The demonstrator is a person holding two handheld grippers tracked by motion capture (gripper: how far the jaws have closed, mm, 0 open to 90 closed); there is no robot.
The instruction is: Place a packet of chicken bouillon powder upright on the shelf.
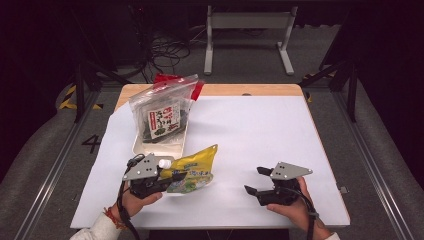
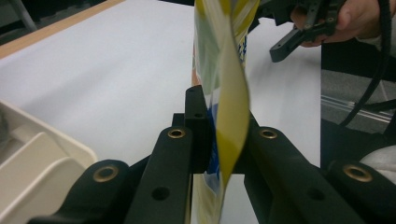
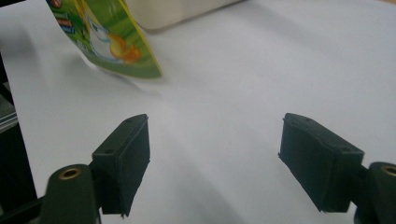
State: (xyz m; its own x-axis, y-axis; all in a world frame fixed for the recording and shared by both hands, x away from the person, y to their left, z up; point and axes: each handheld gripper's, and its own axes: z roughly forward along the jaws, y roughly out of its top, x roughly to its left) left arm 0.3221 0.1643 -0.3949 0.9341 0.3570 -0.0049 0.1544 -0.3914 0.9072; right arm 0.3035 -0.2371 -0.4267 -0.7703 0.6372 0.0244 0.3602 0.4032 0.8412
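Pouch [image 1: 196, 170] of yellow and green foil, with a white cap at its left end, is the thing in hand: the left claw [image 1: 172, 176] is clenched on it near the capped end, at the near left of the white surface [image 1: 260, 130]. In the left gripper view the yellow film [image 2: 231, 107] stands edge-on between the two black jaws, pinched tight where they meet, and twists upward past them. From the high view the pouch slants up and to the right from the grip, its far corner raised off the surface.

Just beyond the pouch, on the far side, sits a cream tray [image 1: 140, 146]; a clear zip bag [image 1: 162, 112] with a red closure and a printed label over dark contents leans in it. A corner of that tray [image 2: 42, 163] shows at the lower left of the left gripper view.

The right claw [image 1: 253, 181] is released, its jaws wide apart with nothing between them; bare white surface lies under the gap in the right gripper view. It rests near the front edge, right of centre and well apart from the pouch, pointing left toward it. The pouch's green printed end [image 3: 109, 39] hangs at the upper left of the right gripper view, clear of both pads. The right hand [image 2: 355, 21] and its claw also appear at the upper right of the left gripper view.
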